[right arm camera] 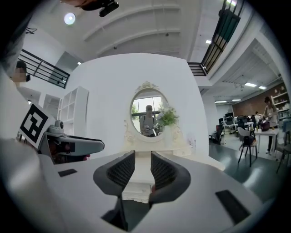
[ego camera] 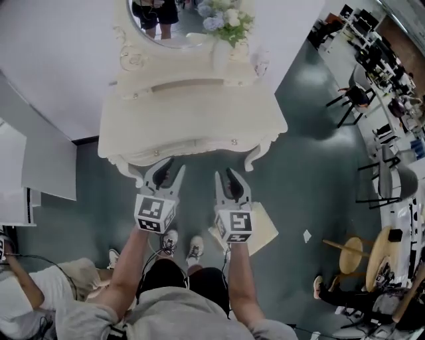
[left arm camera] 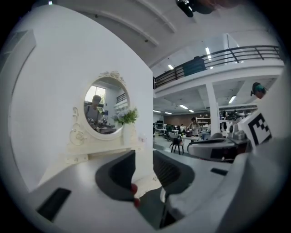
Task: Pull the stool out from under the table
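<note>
A dark grey-green floor (ego camera: 312,133) and a white wall are seen, with a cream dressing table (ego camera: 192,123) set against the wall, an oval mirror (ego camera: 163,30) and flowers (ego camera: 226,16) on top of it.

Both claws are held level, pointing at the table's near edge. The left gripper (ego camera: 164,171) is shown in its own view (left arm camera: 143,175) with its jaws narrowly apart and nothing between them; only the table (left arm camera: 86,152) is seen beyond. The right gripper (ego camera: 226,179) is likewise narrowly parted and empty (right arm camera: 142,170).

The stool (ego camera: 265,229) is not ahead of either claw. Its cream, roughly square seat lies on the floor below and behind the right gripper, partly covered by that gripper's marker cube, just beside the person's shoes (ego camera: 182,246) on their right. It is turned cornerwise to the table, so no long axis is marked. It appears well clear of the table's front legs, and the task is judged as good as done.

The right gripper is plainly the nearer. Any further pull would have to be taken downward and back toward the person, not forward.
</note>
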### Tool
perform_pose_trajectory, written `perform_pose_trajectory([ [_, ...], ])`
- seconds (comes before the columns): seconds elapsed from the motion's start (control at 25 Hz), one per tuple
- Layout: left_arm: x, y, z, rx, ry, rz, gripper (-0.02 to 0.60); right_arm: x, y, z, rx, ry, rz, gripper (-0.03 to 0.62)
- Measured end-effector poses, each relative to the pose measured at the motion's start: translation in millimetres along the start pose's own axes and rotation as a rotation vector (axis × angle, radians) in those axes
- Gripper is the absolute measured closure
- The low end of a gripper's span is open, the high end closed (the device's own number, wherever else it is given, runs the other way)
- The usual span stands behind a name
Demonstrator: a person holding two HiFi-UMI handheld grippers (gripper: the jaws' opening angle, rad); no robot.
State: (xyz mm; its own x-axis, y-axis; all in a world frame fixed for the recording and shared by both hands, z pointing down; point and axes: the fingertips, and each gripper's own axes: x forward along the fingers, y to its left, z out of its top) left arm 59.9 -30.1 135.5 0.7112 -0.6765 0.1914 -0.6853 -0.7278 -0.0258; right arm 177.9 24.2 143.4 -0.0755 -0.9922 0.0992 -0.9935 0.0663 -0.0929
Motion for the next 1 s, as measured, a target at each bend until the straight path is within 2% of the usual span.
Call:
perform_pose_trajectory([
  [0.2, -48, 30, 21, -0.009, -0.028, 0.100, 0.487, 8, 49, 29, -0.024, -0.017, 0.086, 0.486],
  [0.56, -117, 66, 19, -0.042, -0.030, 0.257, 0.561, 12, 111, 50, -0.052, -0.039, 0.207, 0.529],
  [0.76, -134, 75, 15, -0.052, -0.024, 0.296, 0.577, 11, 132, 48, -0.064, -0.029, 0.251, 0.557],
  [1.0, -143, 78, 17, -0.038, -0.024, 0.313, 0.578, 11, 135, 49, -0.073, -0.032, 0.239, 0.580],
])
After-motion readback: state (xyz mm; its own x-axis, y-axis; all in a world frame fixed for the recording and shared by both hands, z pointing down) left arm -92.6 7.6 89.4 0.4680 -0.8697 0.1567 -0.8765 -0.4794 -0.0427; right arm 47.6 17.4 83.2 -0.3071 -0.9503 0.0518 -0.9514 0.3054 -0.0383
